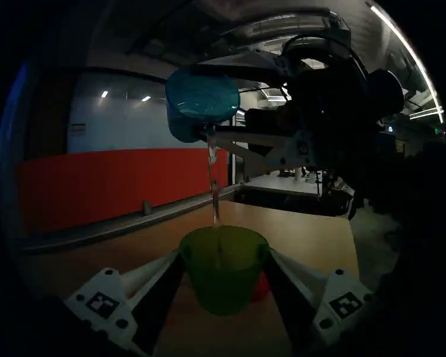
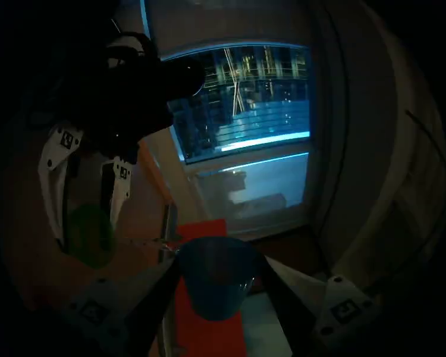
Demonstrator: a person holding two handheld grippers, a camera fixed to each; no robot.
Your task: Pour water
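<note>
In the left gripper view my left gripper (image 1: 224, 279) is shut on a green cup (image 1: 224, 275), held upright above the wooden table (image 1: 300, 232). Above it a blue cup (image 1: 200, 110) is tipped over in my right gripper (image 1: 214, 128). A thin stream of water (image 1: 213, 178) falls from its rim into the green cup. In the right gripper view my right gripper (image 2: 218, 276) is shut on the blue cup (image 2: 216, 276). The picture is rolled sideways there, so the water (image 2: 148, 241) runs leftward toward the green cup (image 2: 91, 235) in the left gripper (image 2: 87, 232).
A red wall panel (image 1: 122, 181) and a ledge run behind the table in the left gripper view. The table's right edge (image 1: 351, 238) drops to the floor. The right gripper view holds a large window (image 2: 247, 101) and a red surface (image 2: 208, 327).
</note>
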